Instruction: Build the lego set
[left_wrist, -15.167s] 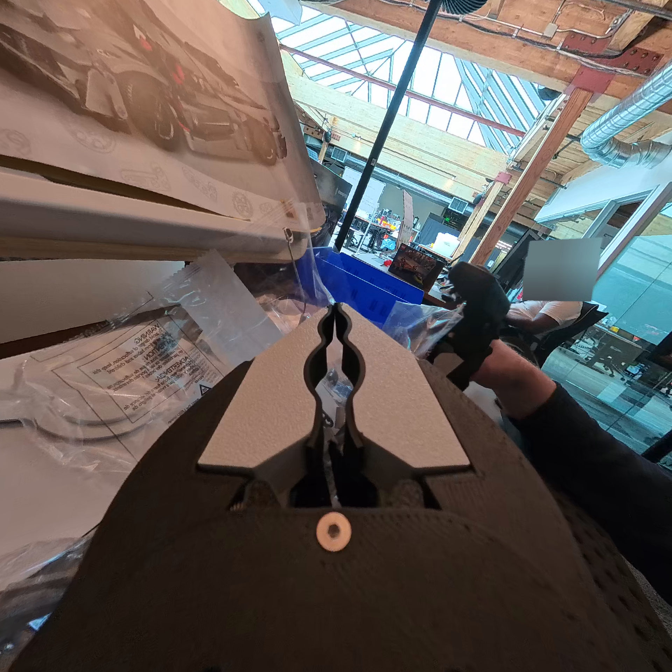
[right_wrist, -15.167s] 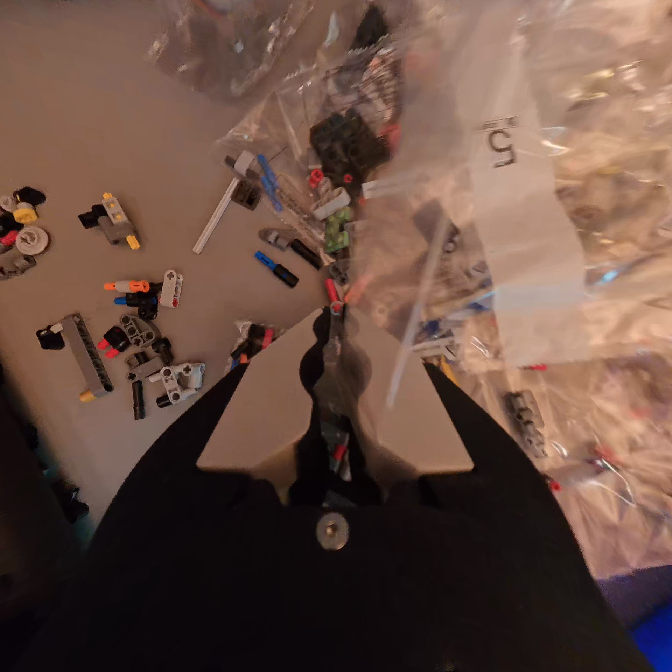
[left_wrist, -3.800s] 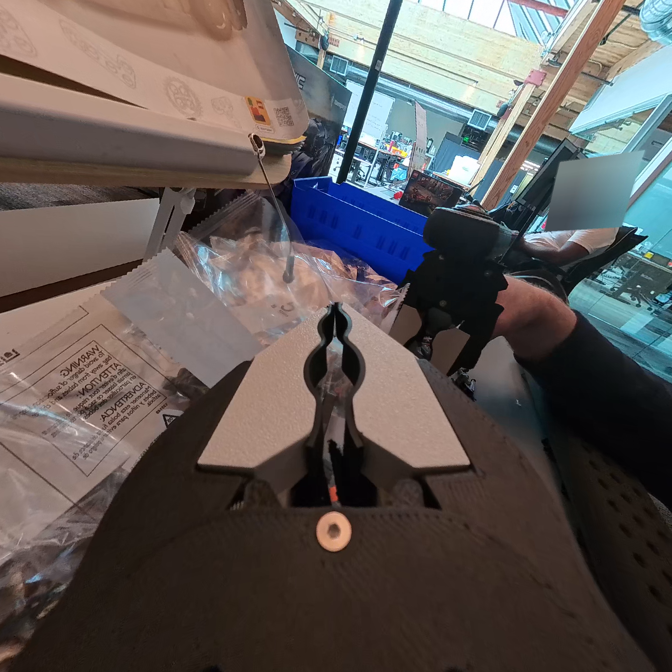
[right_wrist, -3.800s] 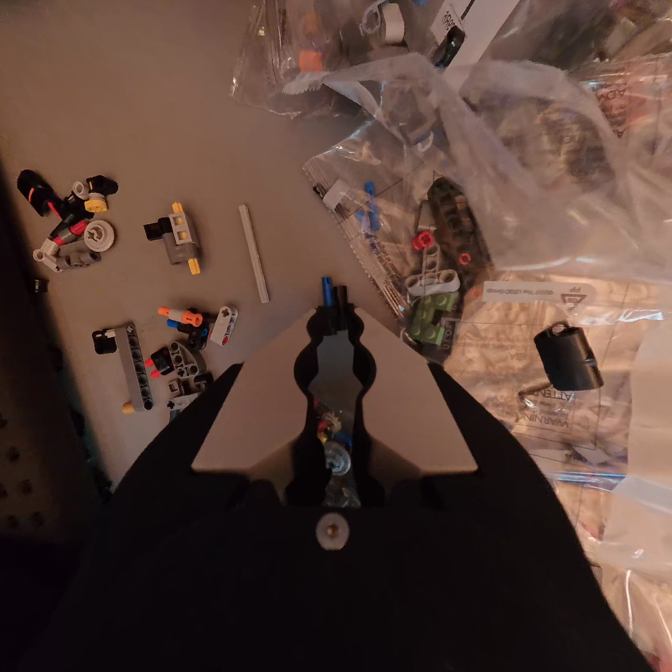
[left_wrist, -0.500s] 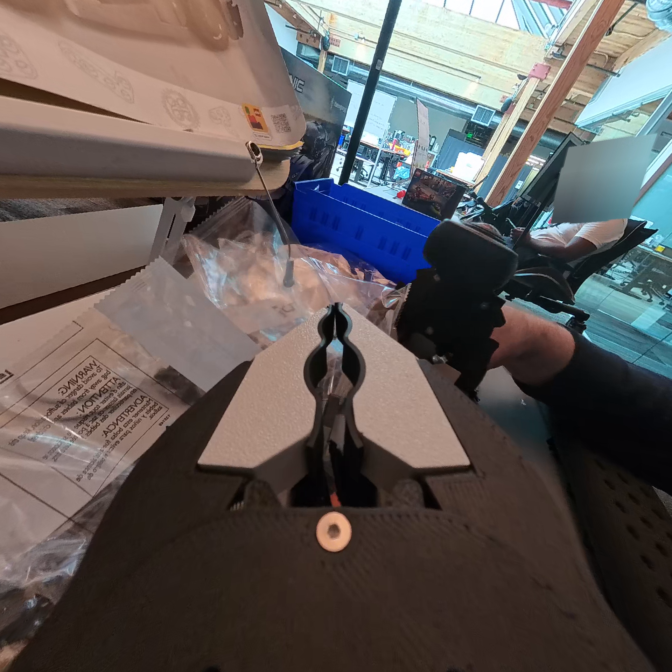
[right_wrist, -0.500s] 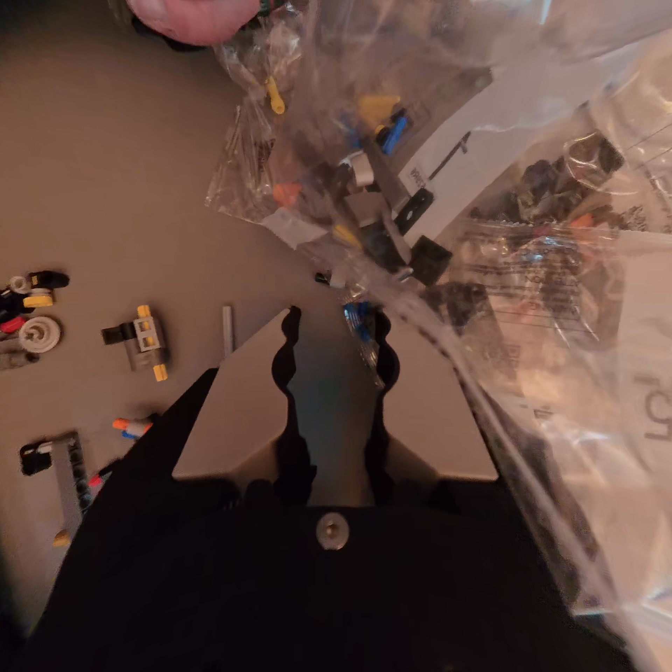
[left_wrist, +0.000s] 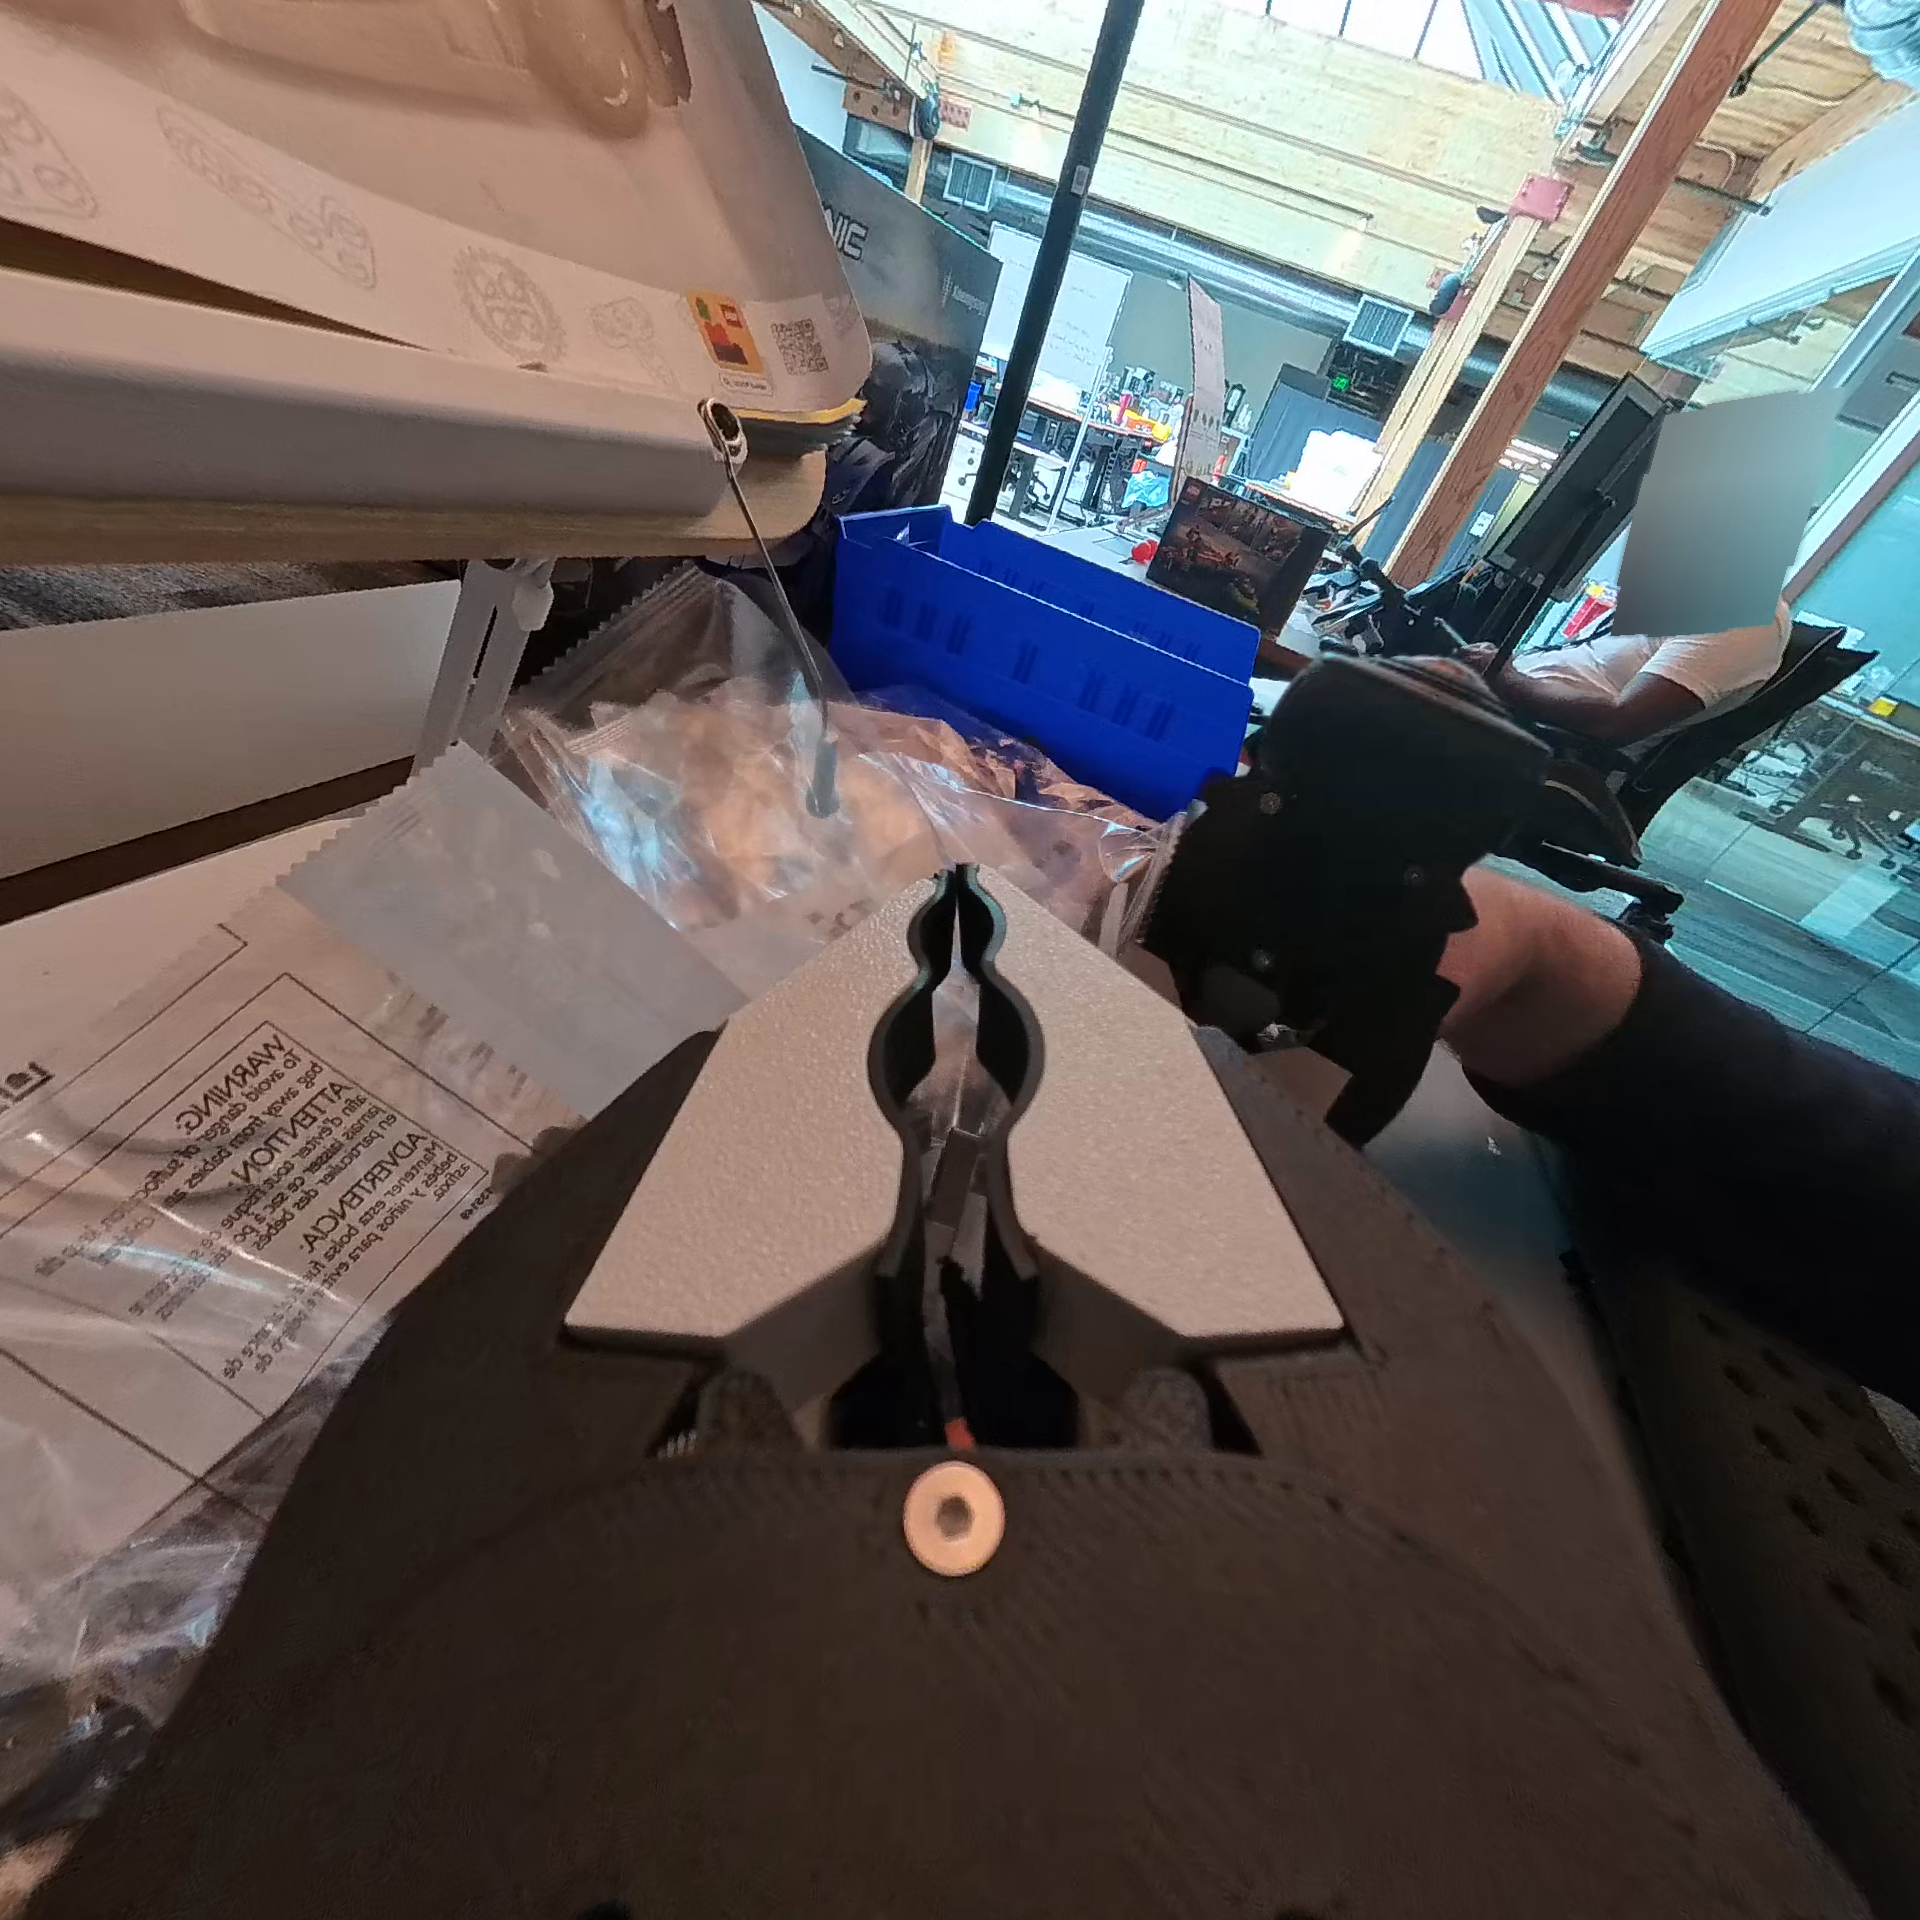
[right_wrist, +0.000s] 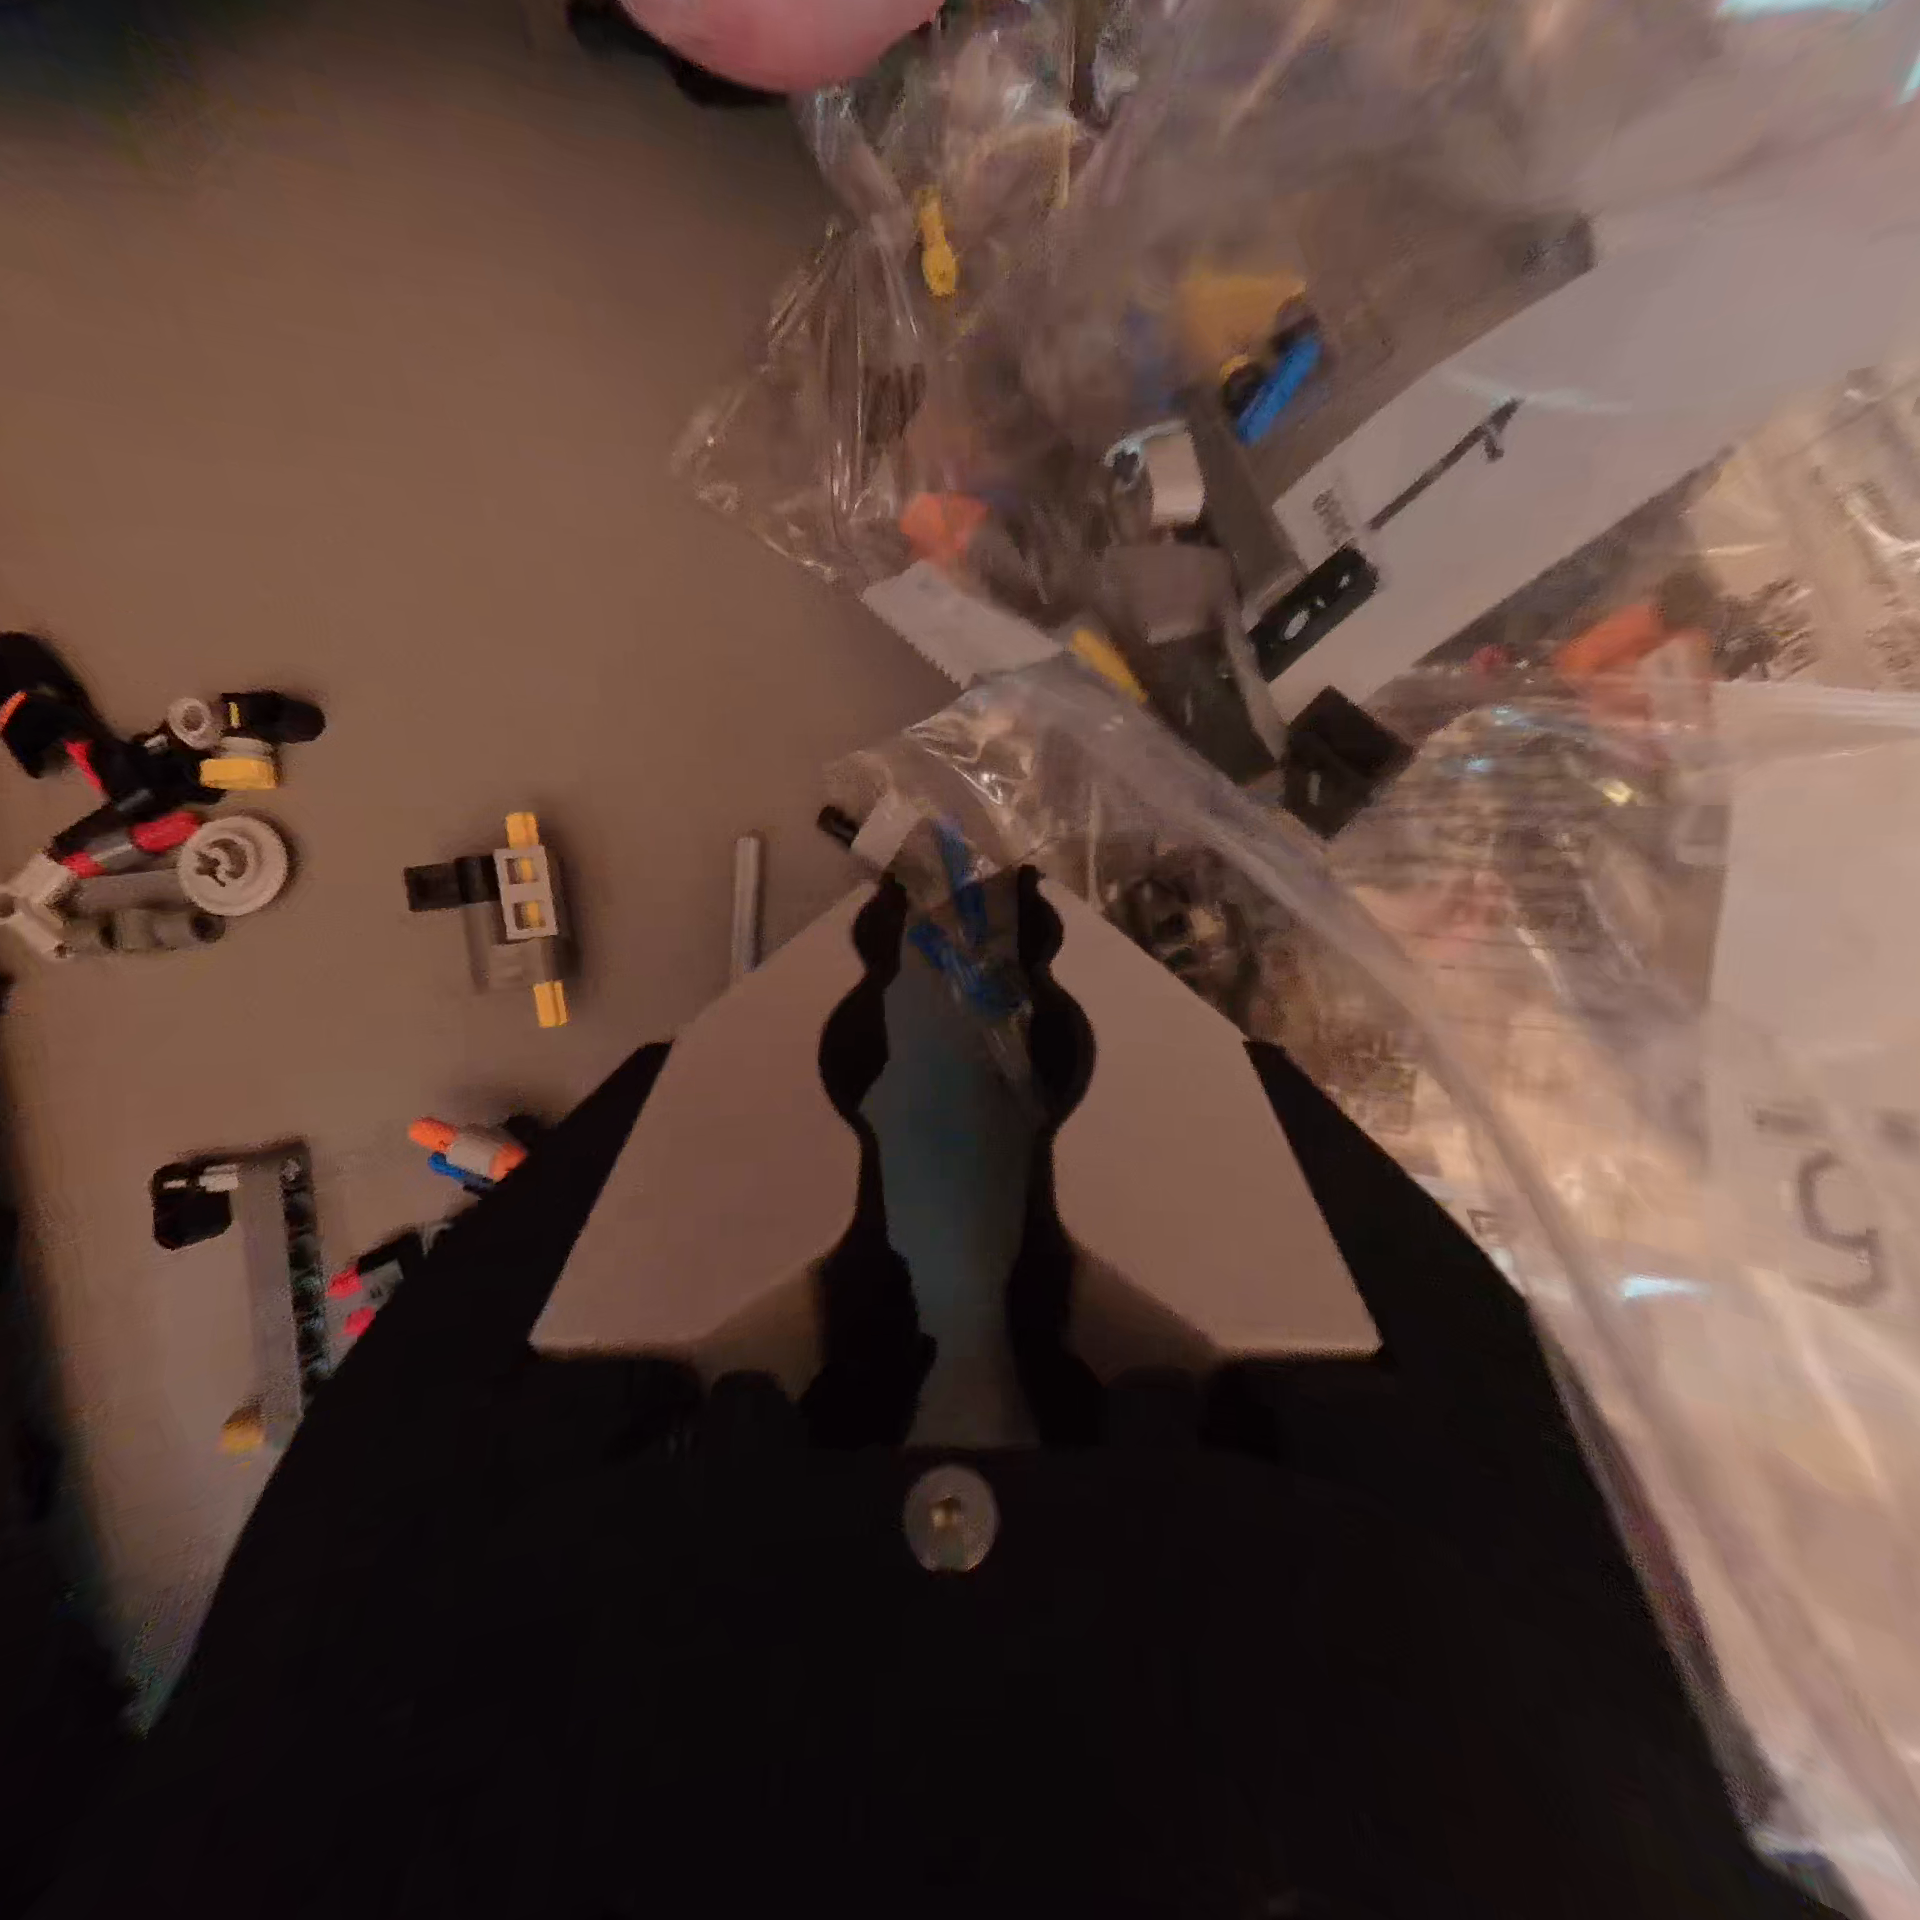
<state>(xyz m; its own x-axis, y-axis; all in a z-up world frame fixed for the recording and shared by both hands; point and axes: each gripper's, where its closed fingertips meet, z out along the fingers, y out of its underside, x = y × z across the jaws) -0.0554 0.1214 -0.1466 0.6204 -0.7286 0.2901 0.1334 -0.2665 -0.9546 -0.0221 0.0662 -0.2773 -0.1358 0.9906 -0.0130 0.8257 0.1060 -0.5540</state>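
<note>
Where half a second ago the jaws of our right gripper stood wider apart, we now see them narrowed but not touching, with a gap between the tips. Blue lego pins inside a clear plastic bag lie in that gap; whether the fingers touch the bag we cannot tell. Nearly four seconds ago this gripper was pinched on a small blue and black piece, which is no longer between the tips. Our left gripper has stayed as it was, its jaws pressed together on a fold of clear bag film, with a grey part visible between the fingers.

We work over a plain grey-brown table. Loose lego pieces lie at its left: a grey block with yellow pins, a thin grey axle just beside the right gripper's fingers, a grey beam, a grey pulley wheel. More clear bags of parts are heaped to the right.

From the left wrist view we see a blue bin behind the bags, an instruction booklet propped on a stand, and an open hall with timber beams and a black pole.
</note>
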